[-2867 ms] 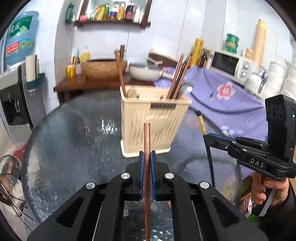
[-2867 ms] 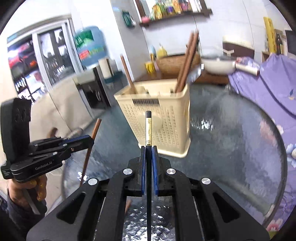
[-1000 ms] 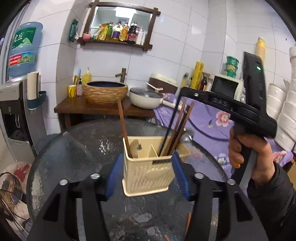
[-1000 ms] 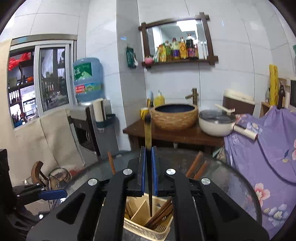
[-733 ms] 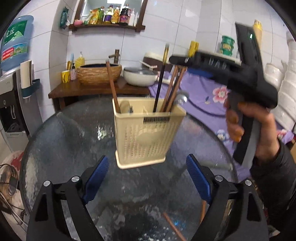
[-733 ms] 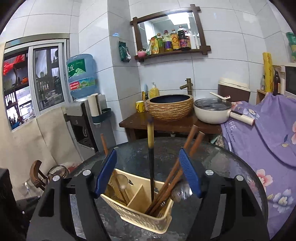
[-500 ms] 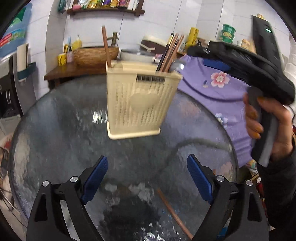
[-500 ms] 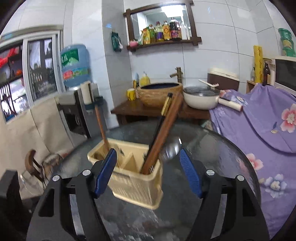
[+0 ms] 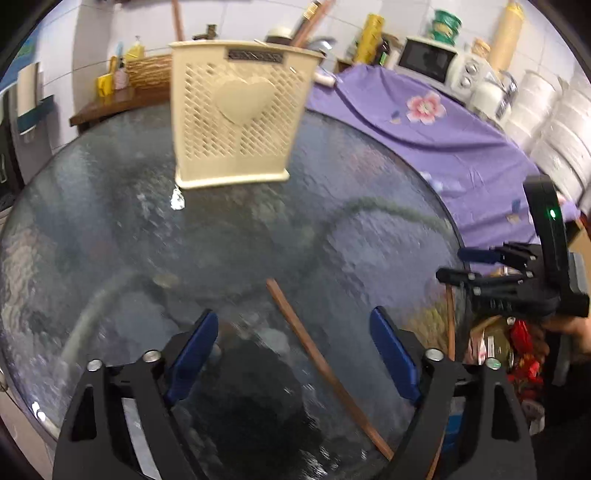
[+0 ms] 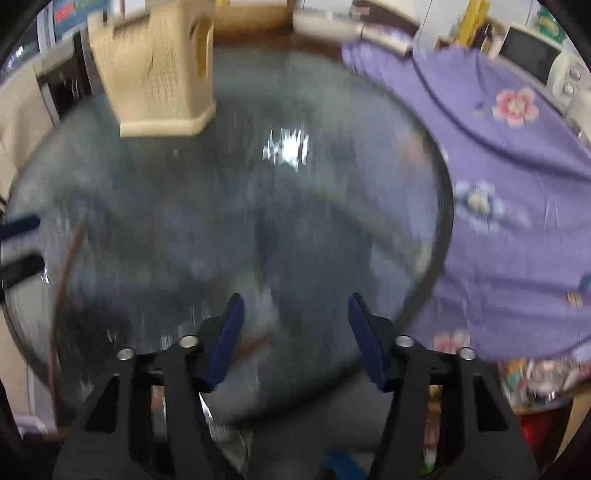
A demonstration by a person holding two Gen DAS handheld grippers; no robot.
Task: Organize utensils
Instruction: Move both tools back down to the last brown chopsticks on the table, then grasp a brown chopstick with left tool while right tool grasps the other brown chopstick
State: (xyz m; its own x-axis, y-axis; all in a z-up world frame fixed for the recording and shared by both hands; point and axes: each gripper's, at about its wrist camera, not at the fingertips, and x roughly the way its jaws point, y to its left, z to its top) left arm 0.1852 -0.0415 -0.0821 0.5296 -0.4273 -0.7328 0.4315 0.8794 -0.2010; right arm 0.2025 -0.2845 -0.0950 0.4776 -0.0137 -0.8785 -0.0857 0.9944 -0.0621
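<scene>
readable text: none that I can make out
holder [image 9: 236, 110] label strip: dark patch near the rim, way too blurry
water jug [image 10: 70, 9] label: just smeared

Left wrist view: low over the glass table [image 9: 110, 206], facing the cream utensil holder [image 9: 236, 118] head-on
Right wrist view: higher, blurred, tilted down at the table's right part
Shared: table, holder [image 10: 159, 70], purple cloth [image 9: 424, 122]

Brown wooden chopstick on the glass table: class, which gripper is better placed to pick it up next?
Probably the left gripper: open, with the brown wooden chopstick lying between its fingers. The right gripper, also open, sits farther right.
</scene>
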